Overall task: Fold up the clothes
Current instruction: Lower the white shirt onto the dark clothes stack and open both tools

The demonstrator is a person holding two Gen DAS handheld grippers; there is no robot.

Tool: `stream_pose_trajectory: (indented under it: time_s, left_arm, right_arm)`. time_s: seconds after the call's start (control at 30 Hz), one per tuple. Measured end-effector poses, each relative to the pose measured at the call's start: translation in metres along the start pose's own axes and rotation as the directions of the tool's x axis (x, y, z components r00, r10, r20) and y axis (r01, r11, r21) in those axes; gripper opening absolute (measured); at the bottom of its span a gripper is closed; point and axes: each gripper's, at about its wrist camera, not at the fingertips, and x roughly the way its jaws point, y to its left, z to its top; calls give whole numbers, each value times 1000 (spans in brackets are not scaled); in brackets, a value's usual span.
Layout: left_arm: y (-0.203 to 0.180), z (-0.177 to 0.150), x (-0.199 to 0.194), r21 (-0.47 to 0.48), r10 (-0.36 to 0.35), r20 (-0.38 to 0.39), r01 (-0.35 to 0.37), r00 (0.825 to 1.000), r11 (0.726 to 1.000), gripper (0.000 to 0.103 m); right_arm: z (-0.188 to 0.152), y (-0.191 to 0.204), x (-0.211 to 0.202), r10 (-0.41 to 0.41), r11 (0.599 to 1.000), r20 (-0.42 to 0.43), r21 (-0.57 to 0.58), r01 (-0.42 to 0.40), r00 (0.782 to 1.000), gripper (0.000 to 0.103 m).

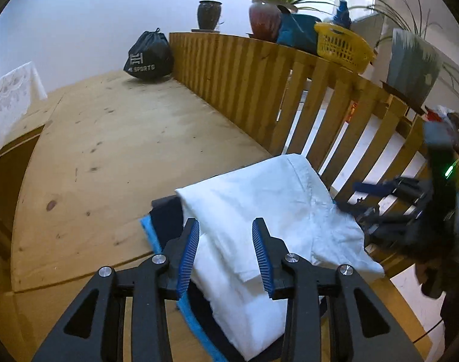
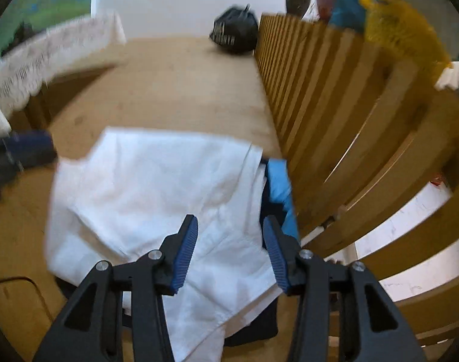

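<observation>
Low in the left wrist view, the left gripper [image 1: 226, 253] hangs with fingers spread and empty over the white cloth [image 1: 268, 211], which lies lower centre atop dark [image 1: 166, 214] and blue [image 1: 148, 229] garments on the table [image 1: 108, 150]. In the right wrist view, the right gripper [image 2: 231, 250] is likewise released above the cloth [image 2: 157, 187], centre frame. The fold looks partly made; next likely calls for pinching an edge.

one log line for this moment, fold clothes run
stage: mid-fold | left gripper: open, over white garment | right gripper: open, over the same garment | underneath: dark and blue clothes | surface: wooden table
</observation>
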Motion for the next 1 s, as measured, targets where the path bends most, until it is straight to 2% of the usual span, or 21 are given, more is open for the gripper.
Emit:
stream_pose_trajectory:
  time_s: [0.07, 0.13, 0.2, 0.3, 0.4, 0.53, 0.63, 0.7, 0.8, 1.0]
  left_arm:
    - [0, -4, 21, 13, 1, -44, 0, 999, 1000, 36]
    - [5, -17, 38, 17, 33, -81, -32, 996, 999, 36]
    - [18, -34, 59, 6, 49, -136, -49, 990, 999, 33]
    - [36, -42, 57, -33, 7, -128, -11, 992, 999, 31]
    - [45, -35, 34, -44, 81, -80, -85, 993, 995, 27]
    - [42, -40, -6, -77, 99, -25, -101, 995, 992, 32]
    - [21, -54, -30, -36, 108, 6, -108, 994, 994, 40]
    - [5, -66, -46, -15, 104, 33, -103, 994, 995, 48]
    - [-10, -82, -66, -10, 64, 52, -64, 997, 998, 58]
    - [-35, -123, -135, 18, 129, 87, -131, 988, 991, 59]
  right_arm:
    - [-7, 6, 16, -26, 999, -34, -30, 25, 999, 45]
    - [-15, 8, 32, -51, 998, -66, -44, 48, 997, 45]
    - [-23, 7, 46, -56, 998, -87, -36, 53, 995, 45]
    - [-24, 6, 47, -54, 998, -85, -28, 52, 995, 47]
    - [-28, 9, 35, -78, 996, -69, -48, 75, 995, 47]
    - [-27, 4, 16, -69, 997, -3, 16, 69, 998, 49]
    - [-40, 3, -9, -46, 996, 49, 80, 42, 998, 49]
    - [-53, 9, -30, -24, 993, 82, 119, 15, 996, 49]
    - [-73, 19, -65, 8, 984, 126, 177, -31, 992, 52]
    - [-119, 33, -132, 25, 959, 158, 275, -68, 987, 53]
